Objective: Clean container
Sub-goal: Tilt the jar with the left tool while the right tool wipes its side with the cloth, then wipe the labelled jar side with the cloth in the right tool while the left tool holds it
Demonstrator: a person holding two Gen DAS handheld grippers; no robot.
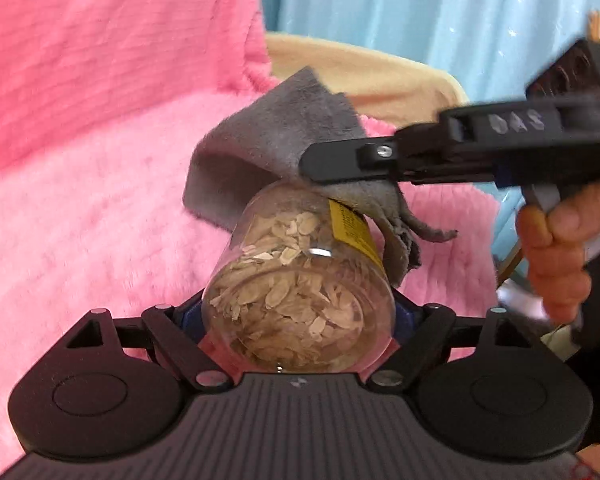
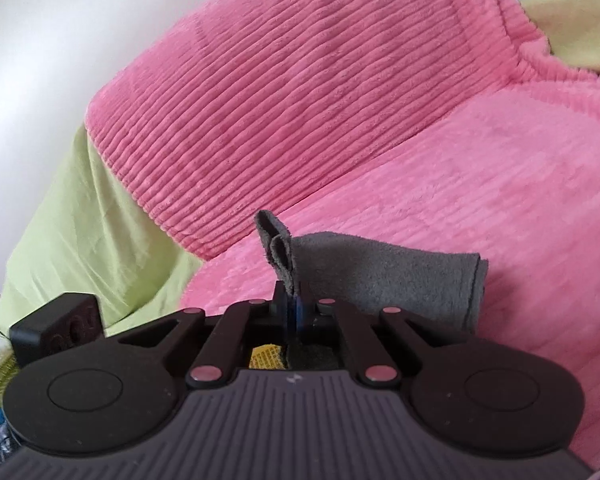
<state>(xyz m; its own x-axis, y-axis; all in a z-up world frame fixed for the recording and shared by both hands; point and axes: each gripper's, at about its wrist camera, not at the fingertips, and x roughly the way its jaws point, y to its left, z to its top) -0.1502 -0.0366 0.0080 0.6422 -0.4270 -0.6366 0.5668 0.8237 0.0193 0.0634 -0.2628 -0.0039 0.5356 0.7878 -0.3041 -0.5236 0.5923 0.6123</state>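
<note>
1. Leftmost, the left gripper [image 1: 298, 312] is clamped around a clear jar [image 1: 300, 292] of pale flakes with a yellow label, held above a pink fleece blanket [image 1: 84, 216].
2. Draped over the jar's far end lies a grey cloth [image 1: 268, 140].
3. Rightward, the right gripper [image 2: 296, 304], held by a hand [image 1: 560, 248], pinches that cloth, fingers closed tight on a fold.

Left gripper [image 1: 298, 316] is clamped on a jar's [image 1: 300, 280] base; right gripper [image 2: 296, 312], gripped by a hand [image 1: 560, 248], is pinched onto grey cloth [image 2: 380, 276].
</note>
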